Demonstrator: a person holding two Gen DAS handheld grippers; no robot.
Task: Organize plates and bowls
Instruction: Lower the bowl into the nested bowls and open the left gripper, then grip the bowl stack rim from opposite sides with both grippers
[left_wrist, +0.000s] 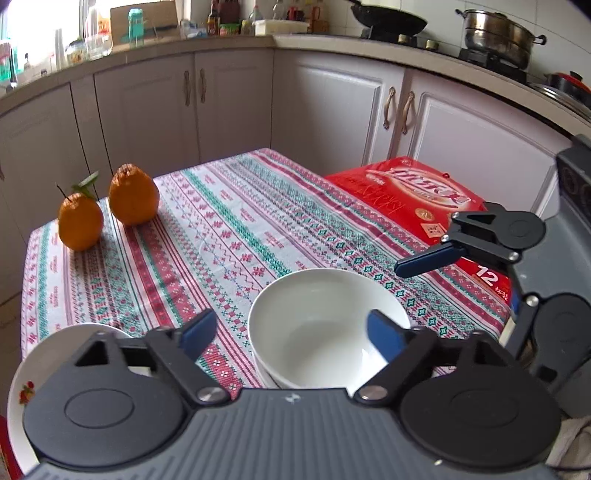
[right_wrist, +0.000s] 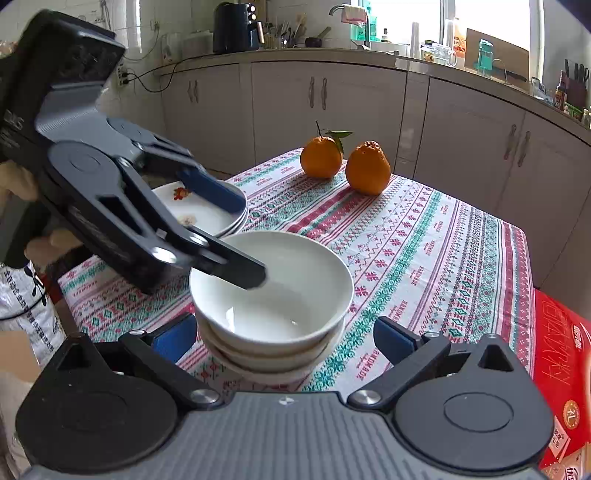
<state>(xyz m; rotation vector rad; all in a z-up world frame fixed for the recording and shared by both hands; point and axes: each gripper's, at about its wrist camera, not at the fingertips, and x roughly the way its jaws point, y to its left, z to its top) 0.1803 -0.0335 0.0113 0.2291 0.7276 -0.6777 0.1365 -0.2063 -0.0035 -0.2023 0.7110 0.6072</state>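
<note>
A: Where are the bowls?

B: Stacked near my edge of the table, on the striped cloth. White, three nested that I can count in the R view, top one empty.

A: L gripper?

B: Jaws wide, nothing gripped. One finger hangs over the inside of the top bowl, the other sits over the plates. Can't tell if either pad touches.

A: And the R gripper?

B: Also wide, holding nothing. Its fingers stand on either side of the bowl stack, low, near the bottom bowls, apart from them by the look of it. In the L view one R finger pokes in from the right side, above the cloth just beyond the bowl rim.

A: Plates?

B: Small stack w/ flower print, just left of the bowls, near the table's left edge. L gripper body covers most of it.

A: What else is about?

B: Two oranges at the far side of the table, side by side, one w/ stem and leaf. Well apart from the bowls. Red box off the table's right edge, lower than the cloth. A white printed bag at the left below the table.

A: Anything in the way?

B: Mainly my L gripper itself, it crosses over both the plates and the bowls. Cloth betw. bowls and oranges is bare. Behind: cabinets, counter w/ bottles, a wok and a steel pot on the stove.
</note>
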